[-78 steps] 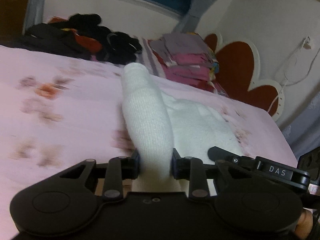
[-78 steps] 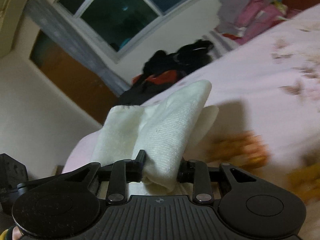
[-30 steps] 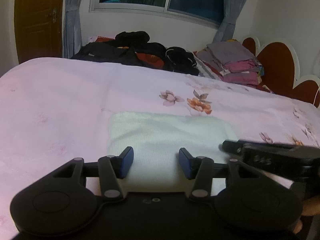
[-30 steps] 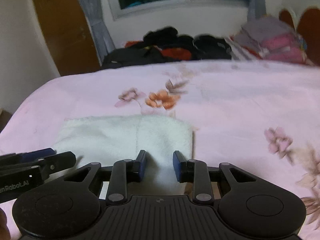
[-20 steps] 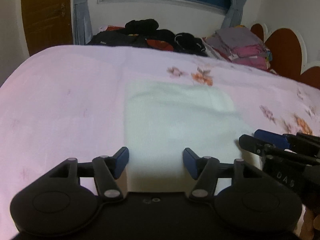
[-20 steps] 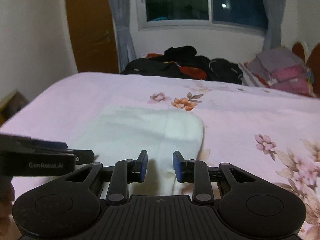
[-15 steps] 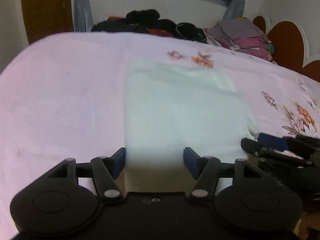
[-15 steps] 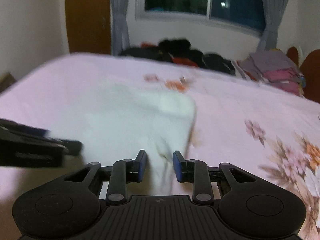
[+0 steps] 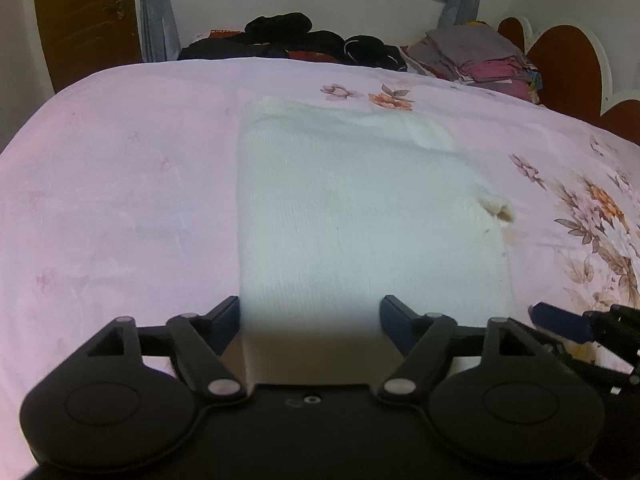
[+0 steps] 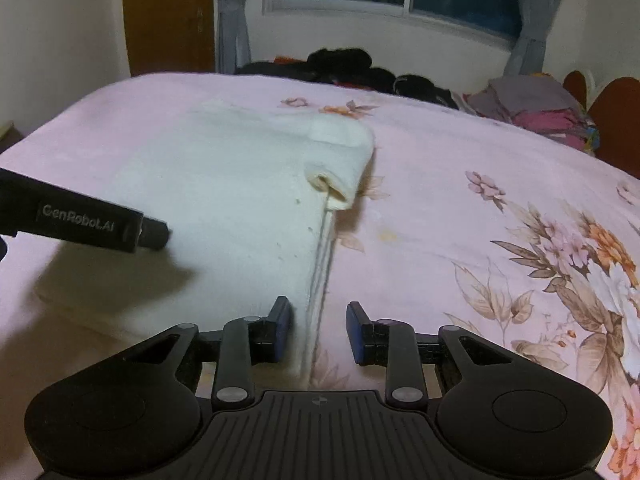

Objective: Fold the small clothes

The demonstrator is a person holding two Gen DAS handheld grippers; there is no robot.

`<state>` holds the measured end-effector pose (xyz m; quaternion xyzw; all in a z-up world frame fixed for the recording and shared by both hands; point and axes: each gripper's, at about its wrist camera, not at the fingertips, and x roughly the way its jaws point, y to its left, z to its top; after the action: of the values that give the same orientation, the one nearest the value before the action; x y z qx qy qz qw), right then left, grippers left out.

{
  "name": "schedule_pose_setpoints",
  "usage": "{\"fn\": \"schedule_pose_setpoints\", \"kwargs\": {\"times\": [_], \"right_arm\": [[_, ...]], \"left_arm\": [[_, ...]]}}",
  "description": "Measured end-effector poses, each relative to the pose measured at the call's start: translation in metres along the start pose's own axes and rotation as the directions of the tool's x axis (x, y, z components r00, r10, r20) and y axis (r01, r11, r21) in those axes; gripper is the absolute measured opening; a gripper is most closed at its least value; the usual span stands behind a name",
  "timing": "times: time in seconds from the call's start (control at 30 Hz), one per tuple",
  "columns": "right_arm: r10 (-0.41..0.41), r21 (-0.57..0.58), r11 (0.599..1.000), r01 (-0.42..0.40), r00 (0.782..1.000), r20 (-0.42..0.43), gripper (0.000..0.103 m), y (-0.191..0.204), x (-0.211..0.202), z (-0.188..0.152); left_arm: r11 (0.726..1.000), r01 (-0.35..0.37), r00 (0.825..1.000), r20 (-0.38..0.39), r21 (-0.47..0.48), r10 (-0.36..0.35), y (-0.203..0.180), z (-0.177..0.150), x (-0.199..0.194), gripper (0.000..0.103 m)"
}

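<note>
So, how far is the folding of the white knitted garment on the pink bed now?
The white knitted garment lies spread flat on the pink floral bedsheet, so laying out looks done. Nothing is in hand: the left gripper and right gripper are both open at its near edge. One small corner is curled over. Folding it smaller probably still remains.

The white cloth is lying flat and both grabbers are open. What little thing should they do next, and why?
Probably close the right gripper on the near right edge of the white cloth, which runs between its open fingers. The cloth lies spread flat on the pink bedsheet, and the left gripper is open over the near edge, so neither grips it yet.
</note>
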<state>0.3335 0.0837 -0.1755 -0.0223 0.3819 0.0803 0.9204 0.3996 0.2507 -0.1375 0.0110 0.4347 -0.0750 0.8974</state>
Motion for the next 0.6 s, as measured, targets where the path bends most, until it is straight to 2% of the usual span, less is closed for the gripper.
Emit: {"fn": "schedule_pose_setpoints", "kwargs": {"times": [0.13,0.27,0.4,0.6], "right_arm": [[0.001,0.019,1.0,0.0,1.0,-0.011,0.029,-0.001,0.004,0.002],[0.022,0.07,0.997,-0.021,1.0,-0.015,0.029,-0.008,0.004,-0.001],[0.021,0.033,0.999,-0.021,1.0,-0.016,0.029,-0.006,0.002,-0.002],[0.043,0.057,0.998,-0.042,0.999,-0.02,0.029,-0.012,0.0,-0.003]], "left_arm": [[1.0,-0.013,1.0,-0.011,0.001,0.013,-0.002,0.0,-0.001,0.09],[0.999,-0.027,0.999,-0.033,-0.02,0.027,0.0,-0.003,-0.002,0.097],[0.999,-0.032,0.999,-0.031,-0.024,0.031,0.0,-0.01,-0.007,0.101],[0.997,-0.049,0.998,-0.04,-0.058,0.047,-0.001,-0.019,-0.003,0.103]]}}
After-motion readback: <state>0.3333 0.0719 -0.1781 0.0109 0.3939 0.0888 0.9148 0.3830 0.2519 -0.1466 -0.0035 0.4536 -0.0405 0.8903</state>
